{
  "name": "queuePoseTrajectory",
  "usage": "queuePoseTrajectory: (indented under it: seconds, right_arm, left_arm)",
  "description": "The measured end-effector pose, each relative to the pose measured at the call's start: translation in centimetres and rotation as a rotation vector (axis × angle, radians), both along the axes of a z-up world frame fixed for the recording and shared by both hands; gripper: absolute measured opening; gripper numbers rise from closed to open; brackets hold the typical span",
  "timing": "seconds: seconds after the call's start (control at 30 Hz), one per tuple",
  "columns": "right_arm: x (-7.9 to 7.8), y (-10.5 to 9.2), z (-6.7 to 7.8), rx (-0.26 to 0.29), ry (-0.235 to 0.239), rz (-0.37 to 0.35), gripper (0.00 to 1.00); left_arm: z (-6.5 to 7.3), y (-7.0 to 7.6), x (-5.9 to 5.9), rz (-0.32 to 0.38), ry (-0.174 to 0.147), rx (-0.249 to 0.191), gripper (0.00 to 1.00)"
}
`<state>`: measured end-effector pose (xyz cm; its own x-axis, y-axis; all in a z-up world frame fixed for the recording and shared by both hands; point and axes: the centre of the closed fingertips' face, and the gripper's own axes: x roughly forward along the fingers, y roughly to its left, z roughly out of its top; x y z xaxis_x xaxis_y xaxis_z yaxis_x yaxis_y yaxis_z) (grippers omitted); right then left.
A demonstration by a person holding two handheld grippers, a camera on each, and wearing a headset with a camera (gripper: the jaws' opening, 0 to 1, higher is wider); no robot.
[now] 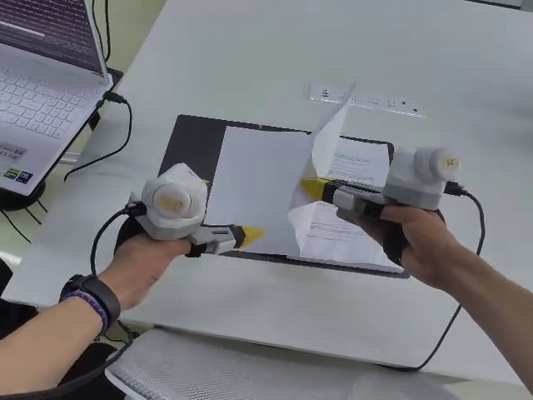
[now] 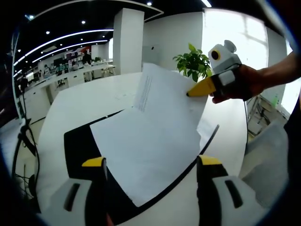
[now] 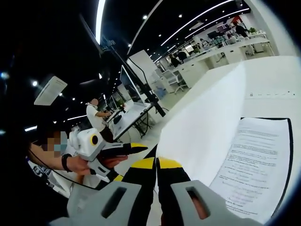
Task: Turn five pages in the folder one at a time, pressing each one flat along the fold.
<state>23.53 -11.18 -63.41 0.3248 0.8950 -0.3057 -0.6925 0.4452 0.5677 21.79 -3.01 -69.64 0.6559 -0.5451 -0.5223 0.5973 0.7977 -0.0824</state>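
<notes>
A black folder [image 1: 188,143] lies open on the white table. My right gripper [image 1: 313,188] is shut on the edge of a white page [image 1: 326,143] and holds it lifted above the fold, curling over to the left. In the right gripper view the jaws [image 3: 156,165] meet on this sheet [image 3: 207,120], with a printed page [image 3: 256,160] flat underneath. My left gripper [image 1: 242,237] hovers open at the folder's front left edge, over a blank turned page [image 1: 254,179]. In the left gripper view its jaws [image 2: 151,162] stand wide apart before the page [image 2: 155,136].
A laptop [image 1: 46,79] with a cable [image 1: 117,146] sits at the far left. A white power strip [image 1: 366,100] lies beyond the folder. The table's front edge [image 1: 250,321] is close to the person, with a mesh chair [image 1: 225,371] below it.
</notes>
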Motion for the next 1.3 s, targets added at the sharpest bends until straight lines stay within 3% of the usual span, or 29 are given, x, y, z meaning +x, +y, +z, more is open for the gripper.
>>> queuePoseTrajectory:
  seconds: [0.23, 0.67, 0.93, 1.3]
  right_arm:
    - [-0.4, 2.6, -0.9, -0.005, 0.019, 0.043, 0.0]
    - [-1.4, 6.4, -3.1, -0.024, 0.068, 0.118, 0.0]
    - [-1.9, 7.8, -5.3, -0.049, 0.12, 0.126, 0.0]
    - [-2.0, 9.6, -8.2, -0.107, 0.173, 0.132, 0.0]
  left_arm:
    - [-0.5, 2.2, -0.8, 0.05, 0.009, -0.007, 0.78]
    - [-0.6, 4.8, -1.9, 0.112, 0.01, -0.016, 0.78]
    - [-0.9, 5.5, -2.4, 0.128, 0.015, -0.016, 0.78]
    - [-1.0, 6.0, -2.2, 0.147, 0.011, -0.027, 0.78]
